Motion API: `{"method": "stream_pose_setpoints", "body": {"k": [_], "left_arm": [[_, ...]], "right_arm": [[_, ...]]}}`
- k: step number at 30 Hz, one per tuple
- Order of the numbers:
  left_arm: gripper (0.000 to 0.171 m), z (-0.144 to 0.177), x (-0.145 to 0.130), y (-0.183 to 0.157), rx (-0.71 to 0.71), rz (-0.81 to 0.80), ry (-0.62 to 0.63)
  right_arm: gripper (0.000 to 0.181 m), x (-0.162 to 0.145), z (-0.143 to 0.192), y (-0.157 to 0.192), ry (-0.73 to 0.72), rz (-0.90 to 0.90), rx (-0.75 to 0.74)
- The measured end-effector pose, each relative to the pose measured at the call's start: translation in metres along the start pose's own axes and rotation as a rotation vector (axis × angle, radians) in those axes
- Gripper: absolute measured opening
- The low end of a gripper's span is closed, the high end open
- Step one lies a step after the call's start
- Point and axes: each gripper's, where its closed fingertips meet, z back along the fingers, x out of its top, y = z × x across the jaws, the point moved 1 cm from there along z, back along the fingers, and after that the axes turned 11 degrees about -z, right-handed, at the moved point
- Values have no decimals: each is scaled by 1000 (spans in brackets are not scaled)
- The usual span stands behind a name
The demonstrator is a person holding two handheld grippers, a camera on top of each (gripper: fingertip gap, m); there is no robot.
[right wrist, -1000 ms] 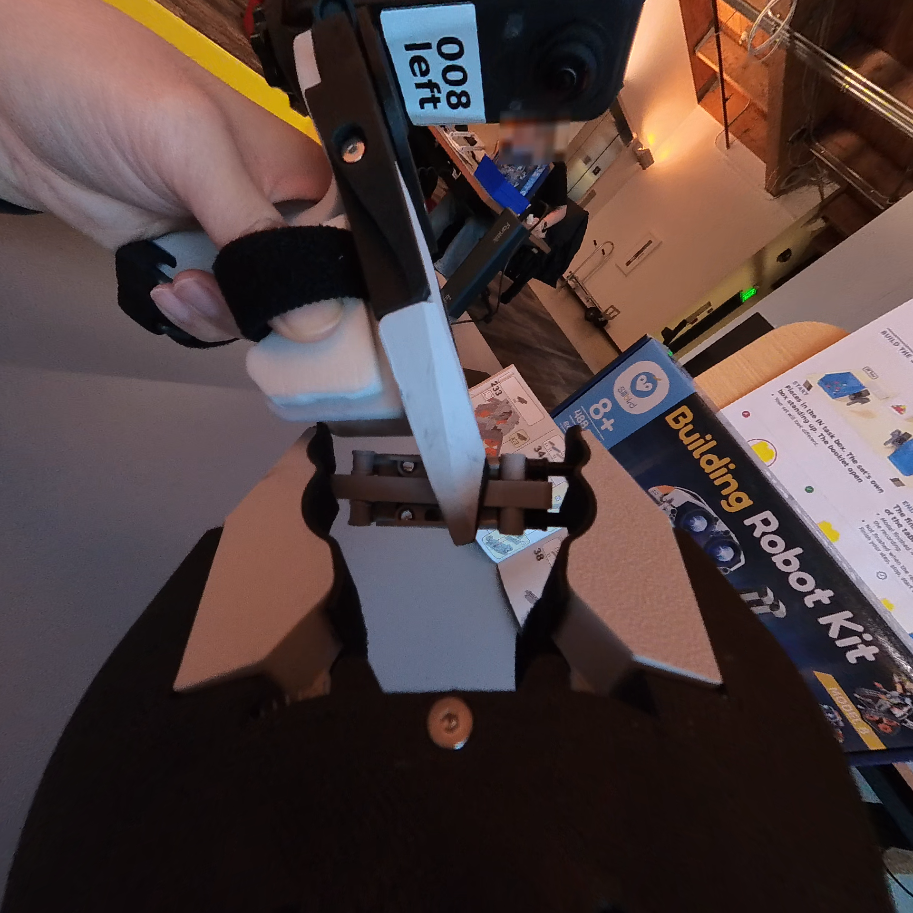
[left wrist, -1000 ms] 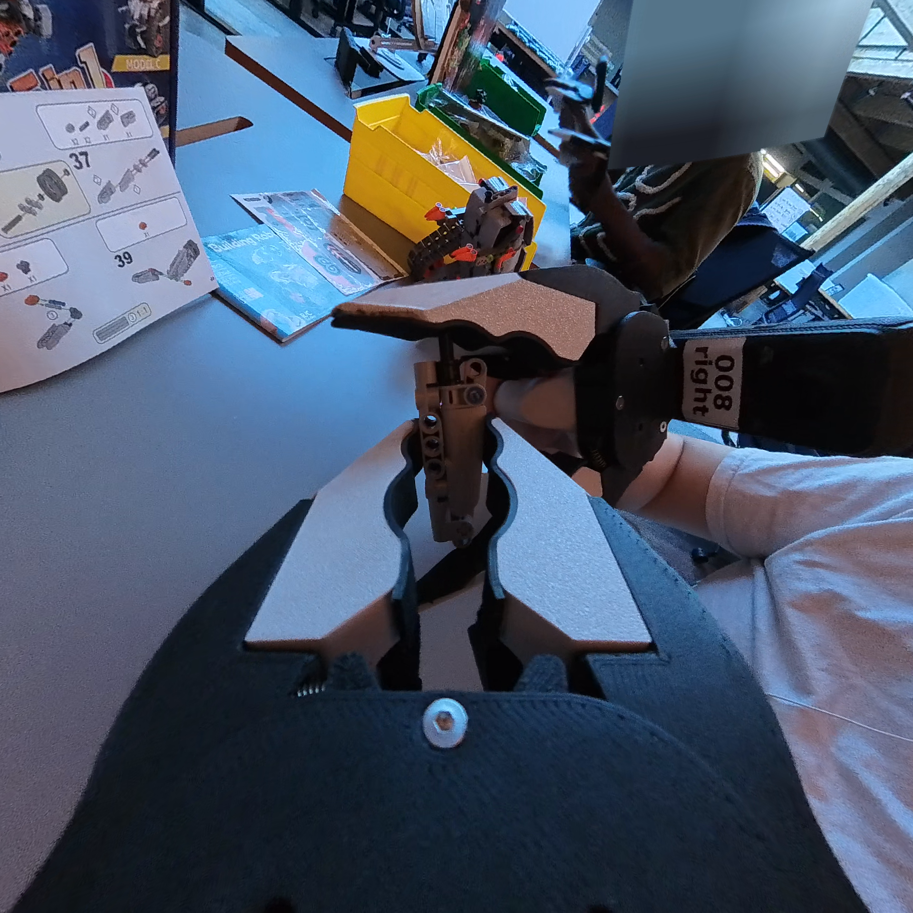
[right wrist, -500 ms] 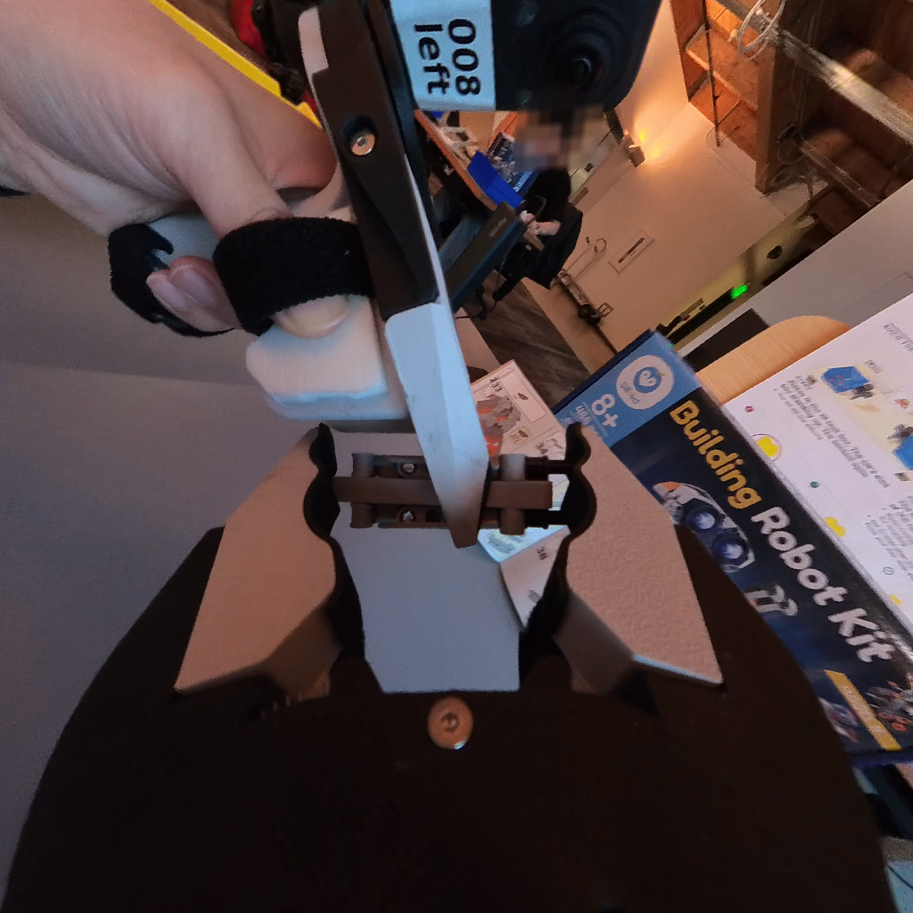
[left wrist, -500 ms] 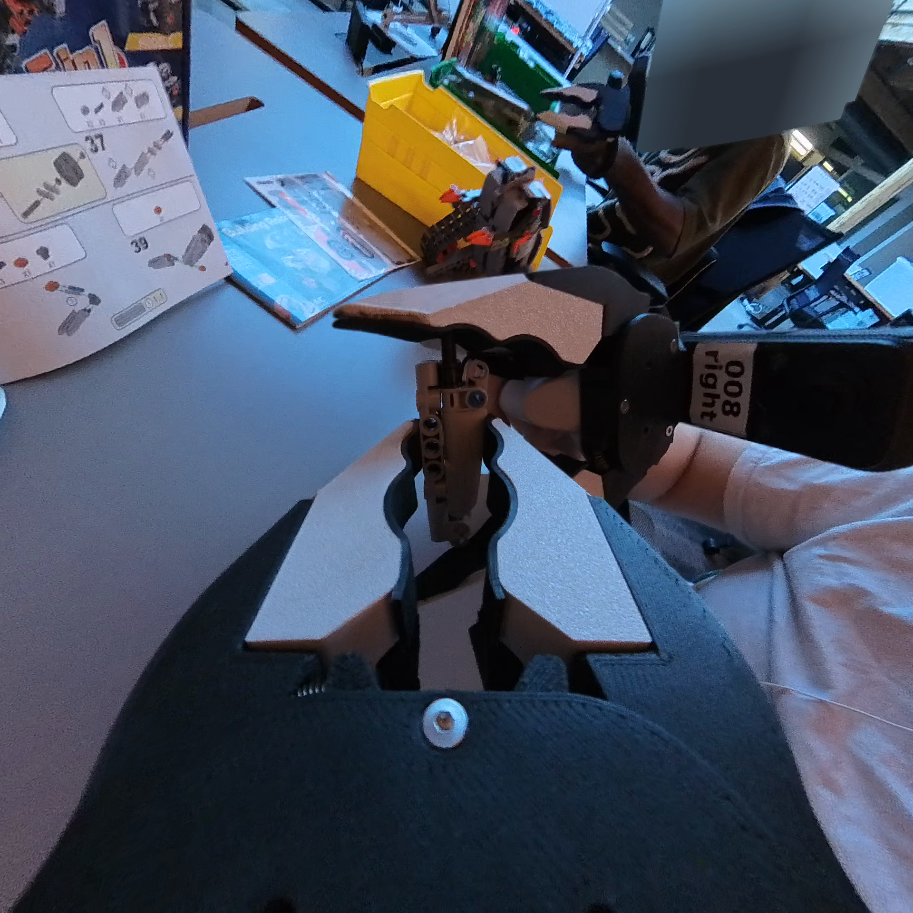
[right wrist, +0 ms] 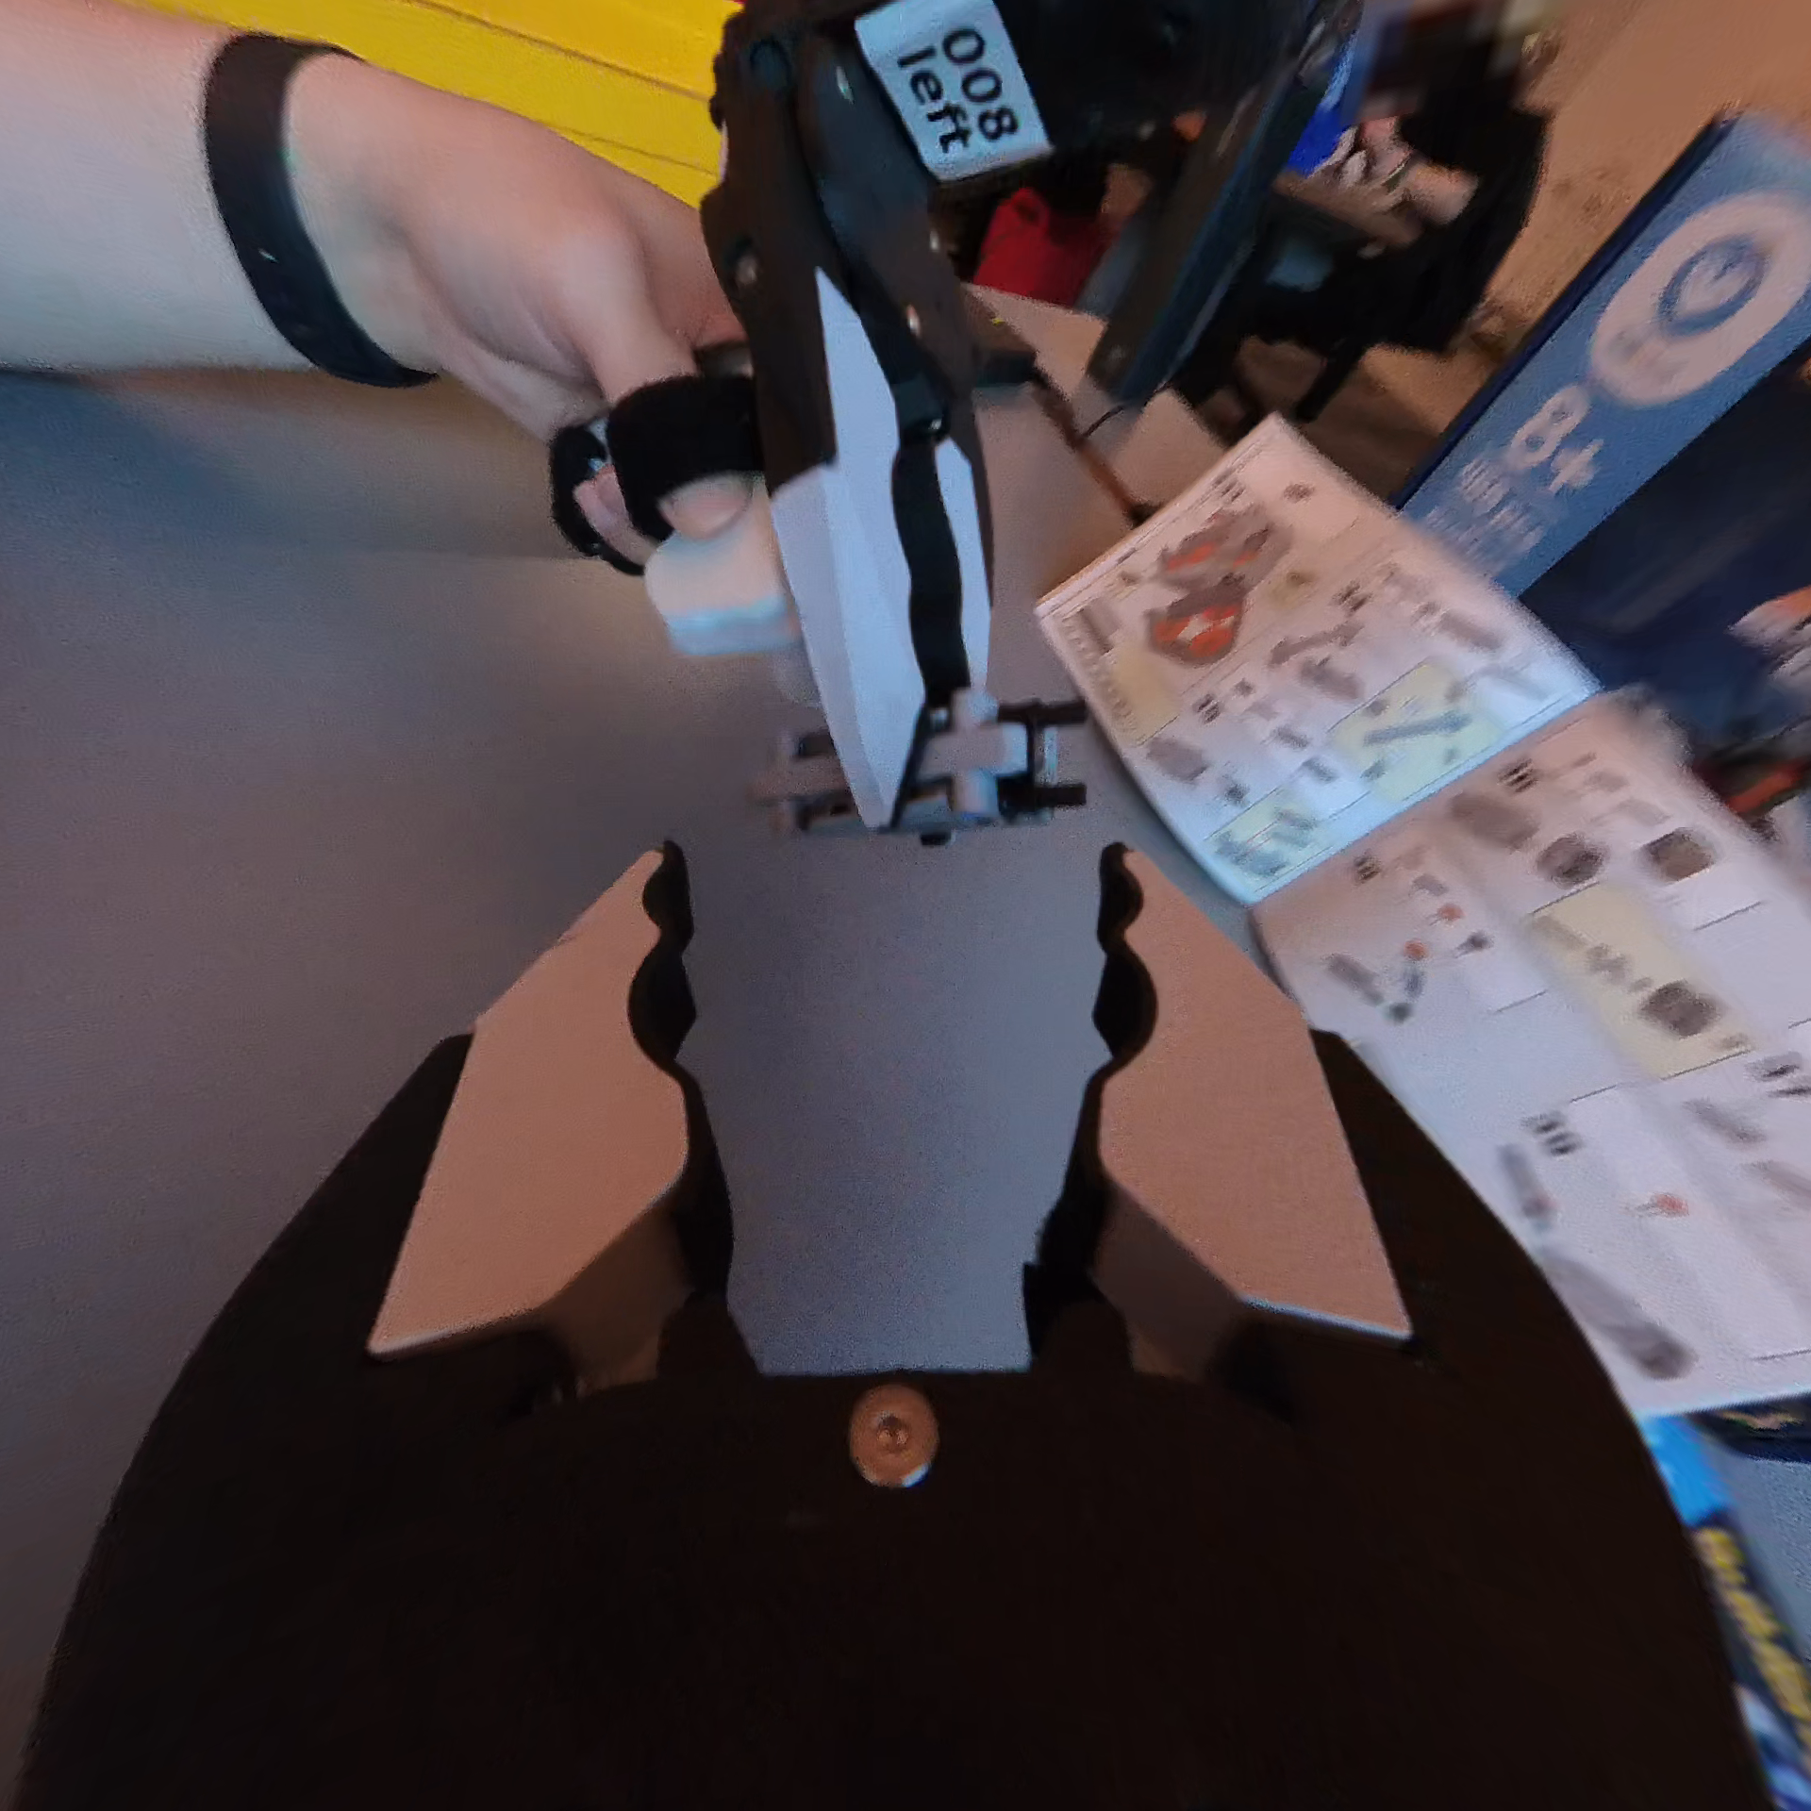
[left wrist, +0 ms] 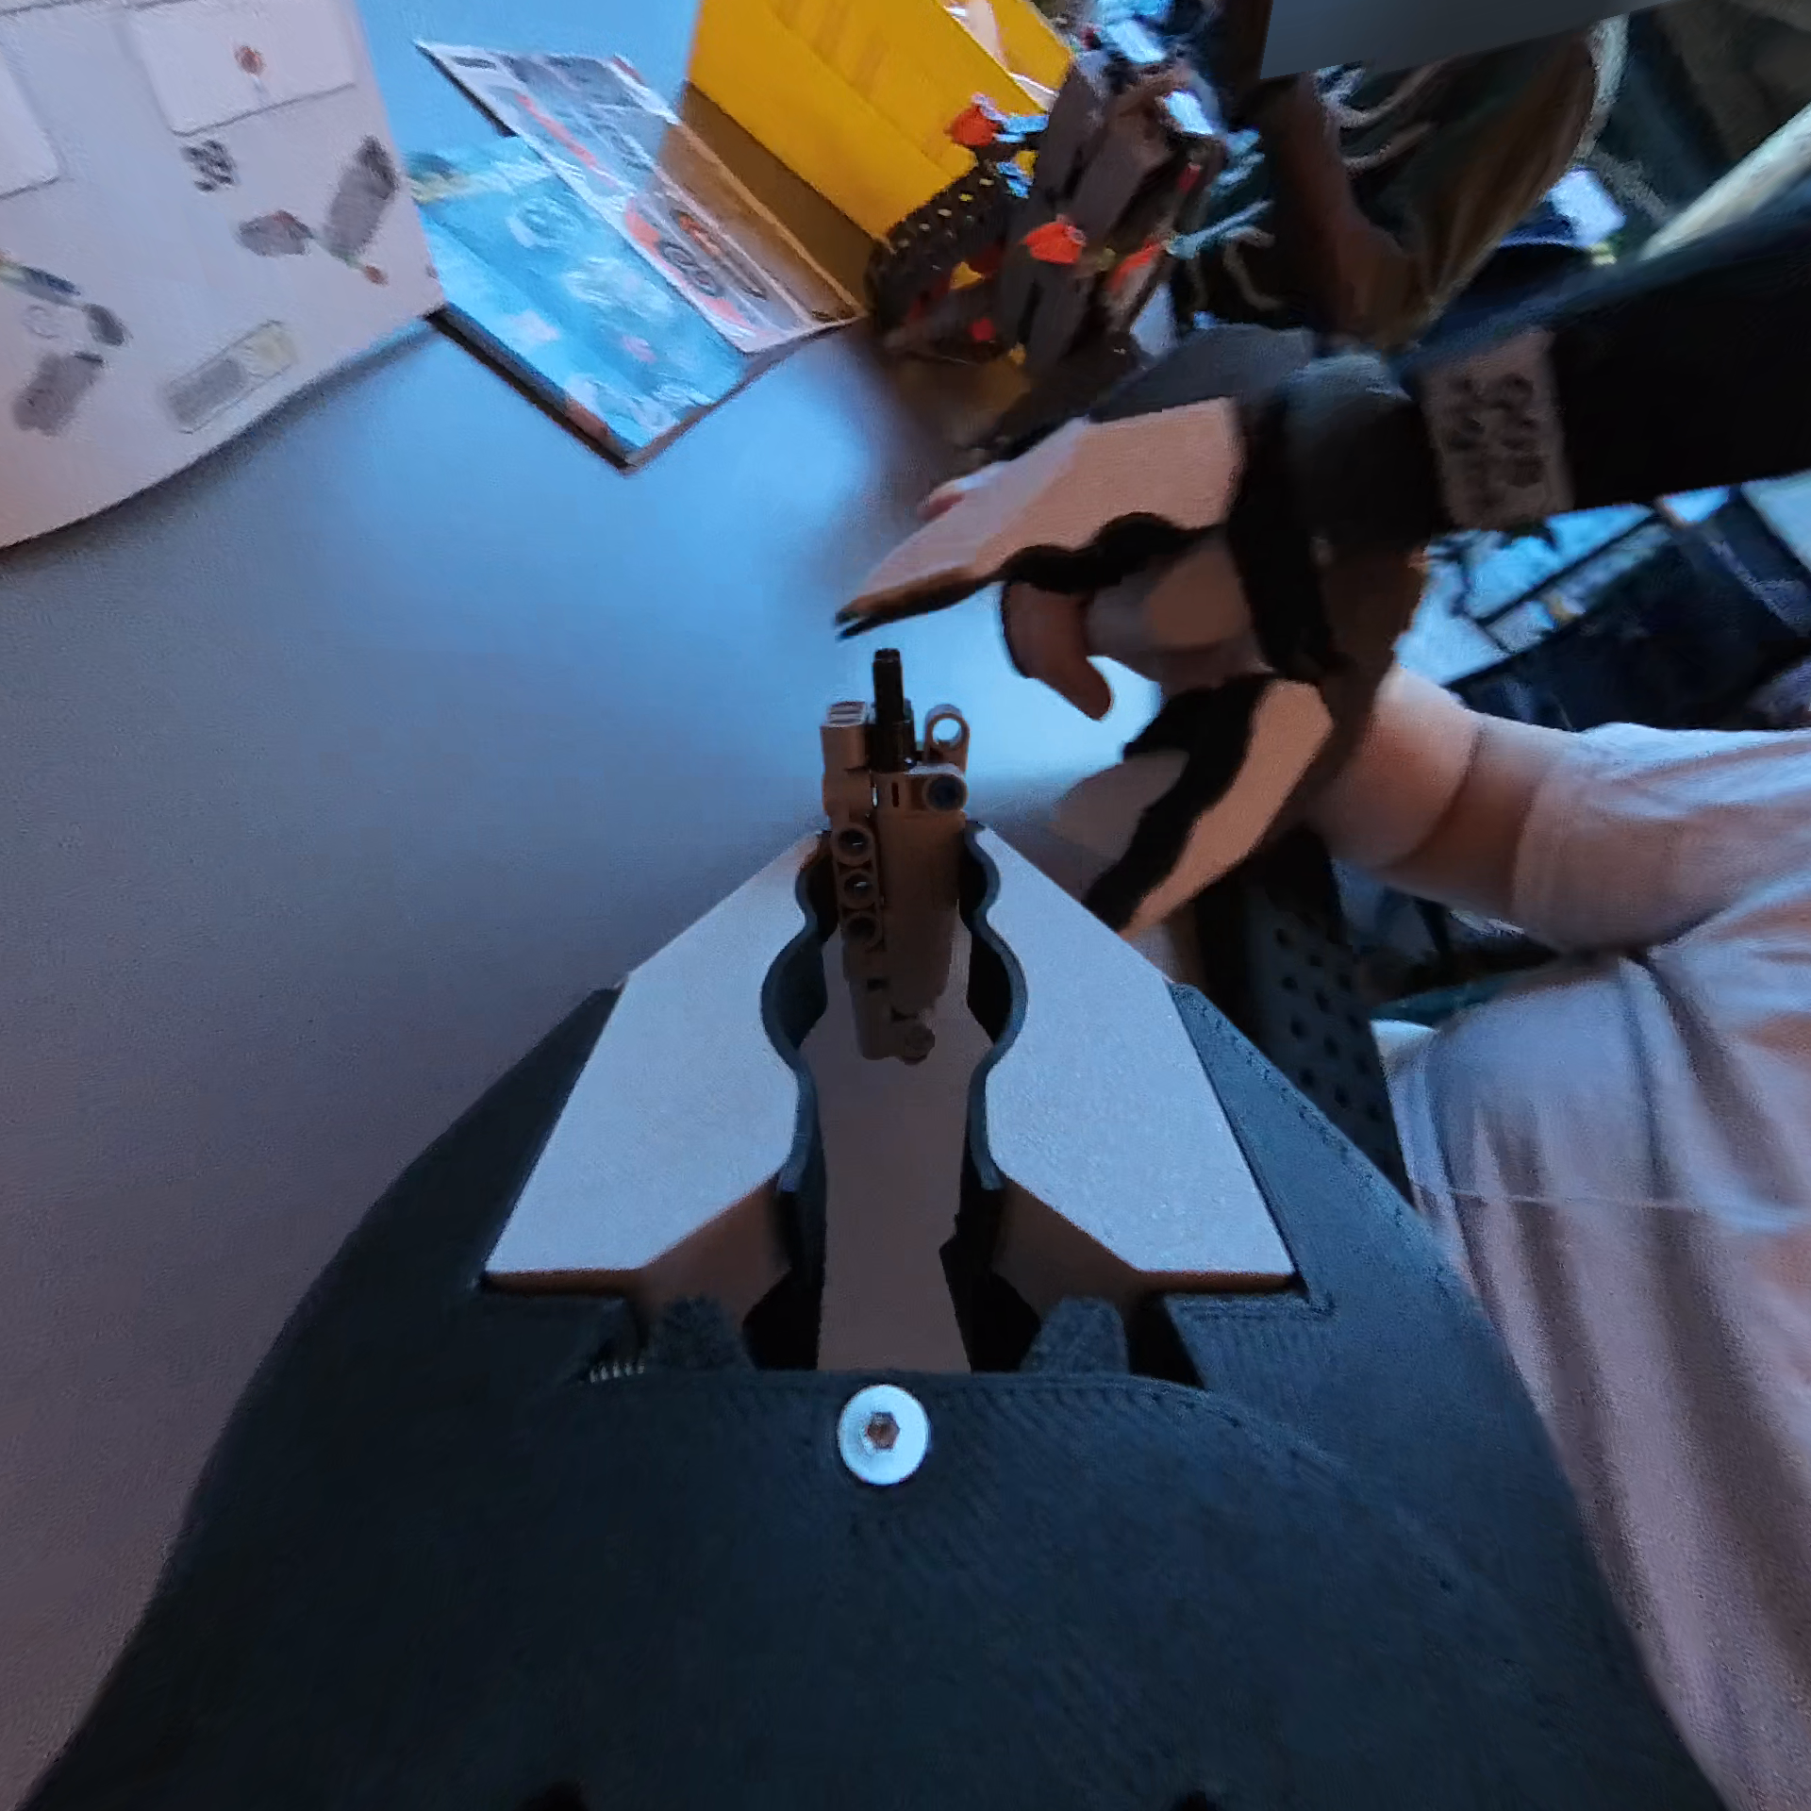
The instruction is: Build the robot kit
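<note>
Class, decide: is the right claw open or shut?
Open. The right claw has its fingers spread wide with bare table between them, holding nothing.

Small grey plastic beam assembly point(left wrist: 887, 882) looks smooth and matt. Matt black ribbed plastic gripper body point(left wrist: 882, 1568) carries a shiny metal screw point(left wrist: 882, 1433). Far left, glossy paper instruction sheets point(left wrist: 608, 255) lie on the smooth grey tabletop point(left wrist: 392, 686).

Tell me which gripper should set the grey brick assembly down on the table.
Left. The left gripper is shut on the grey brick assembly above the table; the right gripper is open, empty and apart from it.
</note>
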Motion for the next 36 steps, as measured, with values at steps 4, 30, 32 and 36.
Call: {"method": "stream_pose_setpoints", "body": {"k": [4,30,32,36], "left_arm": [[22,-5,-3,-20,-164,-3,-4],[45,5,-3,-46,-272,7,85],[52,11,0,-38,-173,-108,91],[68,14,5,-25,84,-403,149]], "right_arm": [[79,-3,4,3,-55,-227,188],[24,11,16,9,-62,-1223,777],[24,10,16,-1,-99,-1297,768],[24,9,17,-19,-183,-1423,755]]}}
